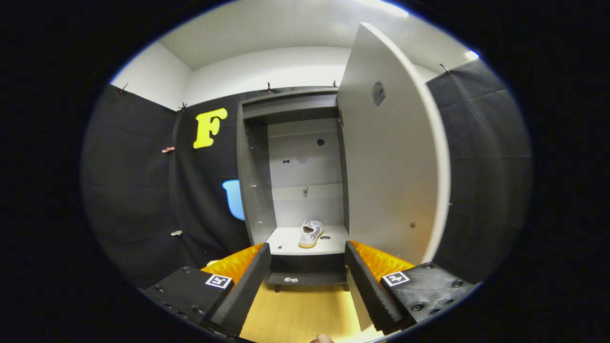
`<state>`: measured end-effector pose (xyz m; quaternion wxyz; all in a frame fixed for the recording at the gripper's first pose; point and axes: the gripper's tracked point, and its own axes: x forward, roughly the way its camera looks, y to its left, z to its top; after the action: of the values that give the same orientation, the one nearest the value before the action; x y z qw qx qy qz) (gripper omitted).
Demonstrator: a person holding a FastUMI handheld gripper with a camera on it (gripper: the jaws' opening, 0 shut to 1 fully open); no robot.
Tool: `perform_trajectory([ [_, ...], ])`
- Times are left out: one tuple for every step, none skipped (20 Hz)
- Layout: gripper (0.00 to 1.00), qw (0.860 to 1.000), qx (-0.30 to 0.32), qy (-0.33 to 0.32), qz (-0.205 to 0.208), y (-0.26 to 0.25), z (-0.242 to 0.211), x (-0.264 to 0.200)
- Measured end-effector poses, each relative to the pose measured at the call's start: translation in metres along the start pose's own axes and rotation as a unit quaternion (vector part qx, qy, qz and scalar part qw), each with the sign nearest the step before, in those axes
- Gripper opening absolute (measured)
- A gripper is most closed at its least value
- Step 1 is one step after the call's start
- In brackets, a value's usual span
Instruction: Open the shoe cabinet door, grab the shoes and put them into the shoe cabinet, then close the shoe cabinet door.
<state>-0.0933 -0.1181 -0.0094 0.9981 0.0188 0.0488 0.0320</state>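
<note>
I see cabinet straight ahead, door swung wide open to right, hinged at cabinet's right side. Shoe sits on shelf inside, pale upper, tan sole, well beyond fingertips. Lower compartment under shelf holds small pale bit I cannot make out. My gripper hangs in front of cabinet, fingers spread wide, nothing between them, apart from shoe and door. Wood floor below fingers. Black cloth wall on both sides of cabinet
</note>
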Motion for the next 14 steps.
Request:
perform_trajectory([
  [0.98,1.000,-0.002,-0.004,0.003,-0.013,0.004,-0.011],
  [0.98,1.000,-0.003,-0.012,0.007,-0.023,0.011,-0.024],
  [0.98,1.000,-0.005,-0.019,0.009,-0.035,0.017,-0.035],
  [0.98,1.000,-0.006,-0.025,0.012,-0.047,0.020,-0.044],
  [0.98,0.999,-0.008,-0.030,0.014,-0.058,0.022,-0.052],
  [0.98,0.999,-0.009,-0.033,0.014,-0.071,0.024,-0.056],
  [0.98,0.999,-0.006,-0.029,0.015,-0.084,0.021,-0.059],
  [0.98,1.000,-0.002,-0.024,0.017,-0.097,0.018,-0.061],
  [0.98,1.000,0.004,-0.020,0.018,-0.109,0.017,-0.061],
  [0.98,1.000,0.008,-0.020,0.019,-0.122,0.017,-0.059],
  [0.98,0.999,0.010,-0.021,0.022,-0.132,0.015,-0.054],
  [0.98,0.999,0.011,-0.021,0.027,-0.141,0.015,-0.051],
  [0.98,0.999,0.011,-0.019,0.032,-0.150,0.010,-0.047],
  [0.98,0.999,0.010,-0.016,0.038,-0.156,0.007,-0.040],
])
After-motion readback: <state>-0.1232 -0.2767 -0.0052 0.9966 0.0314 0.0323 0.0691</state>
